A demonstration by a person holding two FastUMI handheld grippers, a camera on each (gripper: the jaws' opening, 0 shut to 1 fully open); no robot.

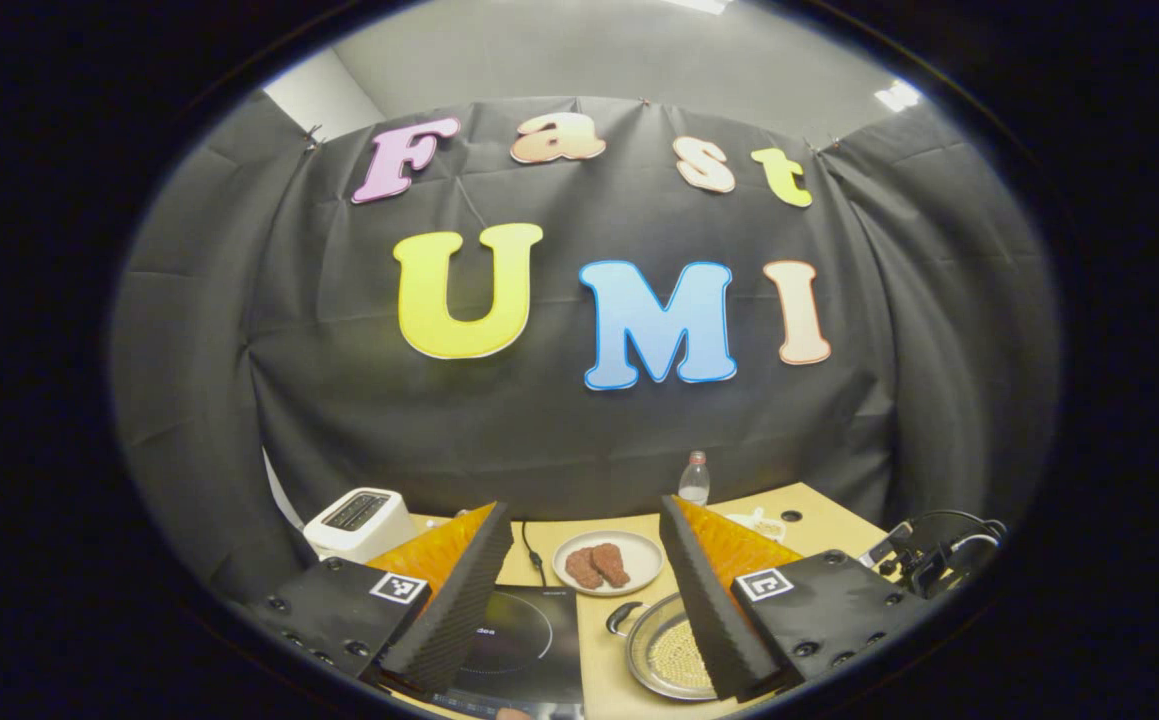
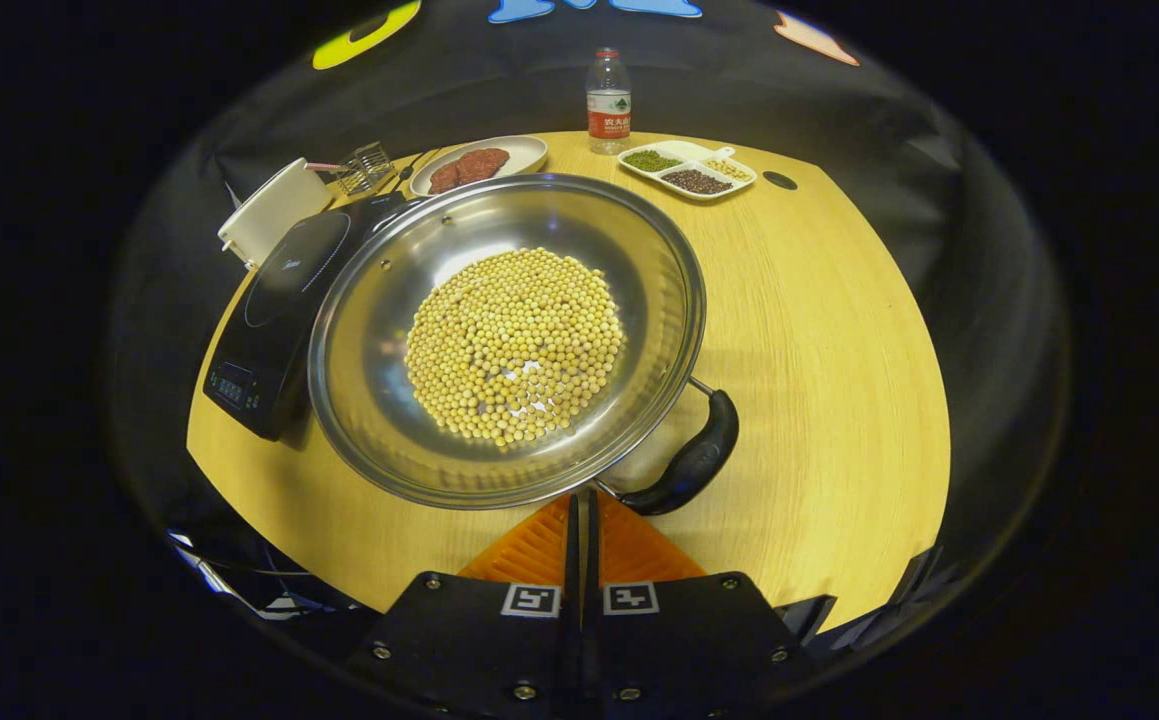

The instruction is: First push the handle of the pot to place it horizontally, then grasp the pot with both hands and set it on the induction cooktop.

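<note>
A steel pot (image 2: 379,330) holding yellow beans (image 2: 514,345) sits on the wooden table (image 2: 819,330), and its left rim hangs over the edge of the black induction cooktop (image 2: 279,290). The pot's black loop handle (image 2: 689,465) points to the near right. My right gripper (image 2: 579,500) is shut, with its tips against the pot's near rim just left of that handle. In the left gripper view my left gripper (image 1: 584,505) is open and held above the table. Below it lie the cooktop (image 1: 529,640) and the pot (image 1: 664,655), whose other handle (image 1: 624,615) shows.
At the back of the table stand a plate of meat (image 2: 479,160), a water bottle (image 2: 607,100), a divided dish of grains (image 2: 687,170), a wire rack (image 2: 364,165) and a white toaster (image 2: 269,210). A black device with cables (image 1: 939,560) is at the right.
</note>
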